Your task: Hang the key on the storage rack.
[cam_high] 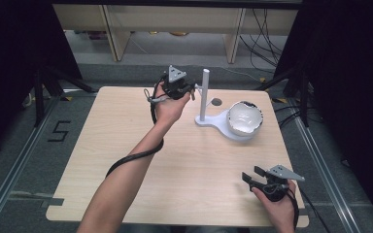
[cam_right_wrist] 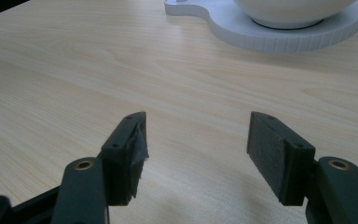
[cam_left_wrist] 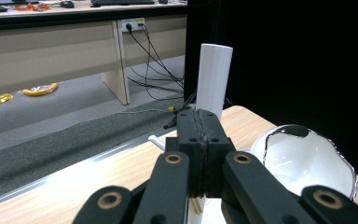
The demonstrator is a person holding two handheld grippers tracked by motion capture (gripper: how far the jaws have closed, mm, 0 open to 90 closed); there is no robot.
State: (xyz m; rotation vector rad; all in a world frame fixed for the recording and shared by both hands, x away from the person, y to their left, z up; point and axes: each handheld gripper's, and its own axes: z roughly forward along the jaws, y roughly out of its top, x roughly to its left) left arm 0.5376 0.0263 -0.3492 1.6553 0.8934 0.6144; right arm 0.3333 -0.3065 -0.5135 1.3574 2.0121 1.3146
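A wooden table (cam_high: 126,160) is seen from above, bearing a white stand (cam_high: 212,121) with an upright post (cam_high: 205,92) and a round base on which a white bowl (cam_high: 244,118) is set, toward the far right of the tabletop. The left gripper (cam_high: 192,91) is held just beside the post, near its upper part; in the left gripper view its jaws are pressed together directly in front of the post (cam_left_wrist: 214,79), and whether a thin item is pinched between them cannot be told. The bowl (cam_left_wrist: 303,161) is seen to their right. The right gripper (cam_high: 251,175) is held low over the near right corner, well apart from the stand; its jaws are spread apart over bare wood, the stand's base (cam_right_wrist: 270,35) lying beyond them.
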